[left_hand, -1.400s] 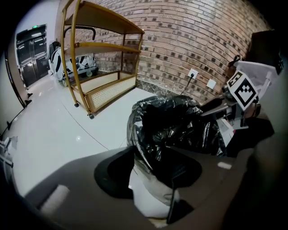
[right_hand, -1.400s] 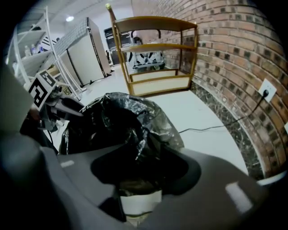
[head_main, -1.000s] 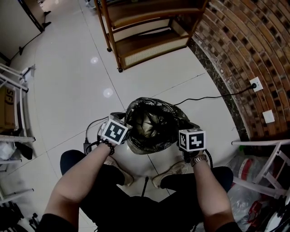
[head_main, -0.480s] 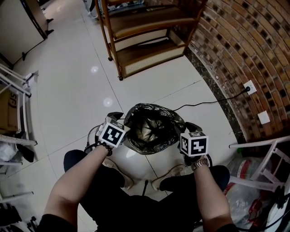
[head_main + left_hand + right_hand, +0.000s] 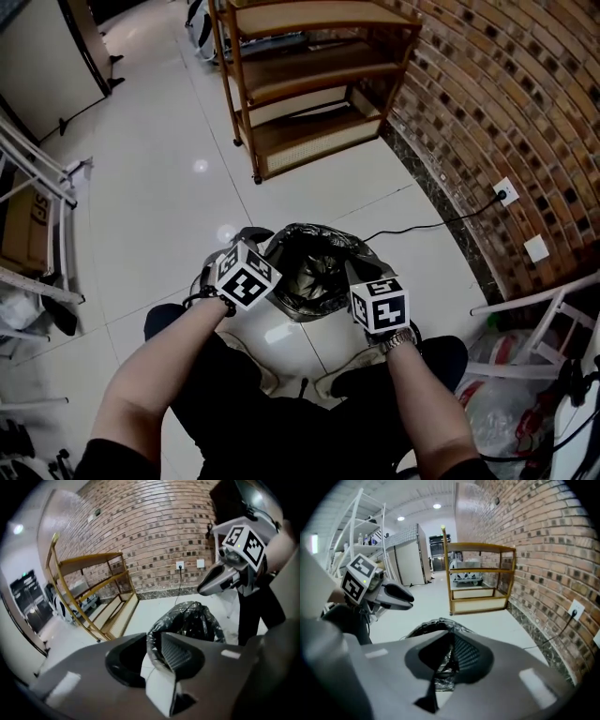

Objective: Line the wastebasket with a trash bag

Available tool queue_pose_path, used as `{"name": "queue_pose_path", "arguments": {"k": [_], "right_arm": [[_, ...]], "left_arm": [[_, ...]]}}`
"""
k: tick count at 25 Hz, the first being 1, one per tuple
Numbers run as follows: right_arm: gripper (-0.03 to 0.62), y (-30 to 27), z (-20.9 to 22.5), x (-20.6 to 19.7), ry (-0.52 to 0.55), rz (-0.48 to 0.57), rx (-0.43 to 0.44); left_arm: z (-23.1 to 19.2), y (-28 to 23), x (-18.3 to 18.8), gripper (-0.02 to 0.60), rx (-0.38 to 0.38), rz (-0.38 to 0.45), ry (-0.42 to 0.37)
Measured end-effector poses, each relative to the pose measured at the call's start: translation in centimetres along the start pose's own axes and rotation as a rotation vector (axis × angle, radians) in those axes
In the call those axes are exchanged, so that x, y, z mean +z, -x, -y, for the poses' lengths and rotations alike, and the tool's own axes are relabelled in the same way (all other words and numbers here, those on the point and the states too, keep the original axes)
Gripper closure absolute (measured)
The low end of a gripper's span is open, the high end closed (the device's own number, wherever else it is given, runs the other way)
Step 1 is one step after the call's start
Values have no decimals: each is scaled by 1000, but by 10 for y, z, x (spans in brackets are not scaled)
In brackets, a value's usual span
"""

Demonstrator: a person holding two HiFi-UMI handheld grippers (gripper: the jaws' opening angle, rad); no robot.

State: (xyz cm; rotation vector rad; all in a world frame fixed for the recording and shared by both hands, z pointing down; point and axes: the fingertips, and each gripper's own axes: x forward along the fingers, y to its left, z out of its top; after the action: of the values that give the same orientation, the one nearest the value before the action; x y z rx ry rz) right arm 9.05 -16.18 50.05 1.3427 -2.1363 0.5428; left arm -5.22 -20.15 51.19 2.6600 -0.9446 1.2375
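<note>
A black trash bag [image 5: 314, 272] sits in the wastebasket on the floor between my knees, its crinkled rim draped over the basket, which it hides. My left gripper [image 5: 274, 257] is at the bag's left rim and its jaws are closing. In the left gripper view [image 5: 152, 644] a strip of bag film [image 5: 187, 620] lies in the gap, with white floor showing beside it. My right gripper [image 5: 361, 283] is at the right rim, jaws closing to a narrow slit. In the right gripper view [image 5: 451, 641] crumpled bag film [image 5: 445, 667] is pinched there.
A wooden shelf unit [image 5: 300, 84] stands beyond the basket, with a curved brick wall [image 5: 506, 103] on the right. A black cable [image 5: 422, 225] runs to a wall socket [image 5: 506, 192]. White racks [image 5: 37, 216] stand left; plastic bags [image 5: 506, 375] and a white frame [image 5: 534, 300] lie right.
Both grippers have risen beside the bag's rim and drawn closer to it, the right one moving inward. Their jaws have narrowed around the bag film.
</note>
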Motion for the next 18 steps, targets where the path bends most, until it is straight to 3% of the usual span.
{"name": "queue_pose_path", "arguments": {"k": [4, 7, 13, 18], "right_arm": [[591, 8, -6, 6, 11, 29, -12], [591, 12, -14, 14, 24, 49, -5], [592, 24, -29, 30, 57, 85, -5], [592, 37, -39, 33, 62, 102, -1]], "left_arm": [[-36, 29, 10, 500, 101, -57, -215], [-36, 46, 23, 530, 117, -57, -274], [22, 53, 41, 577, -6, 46, -77], [60, 62, 63, 577, -80, 131, 65]]}}
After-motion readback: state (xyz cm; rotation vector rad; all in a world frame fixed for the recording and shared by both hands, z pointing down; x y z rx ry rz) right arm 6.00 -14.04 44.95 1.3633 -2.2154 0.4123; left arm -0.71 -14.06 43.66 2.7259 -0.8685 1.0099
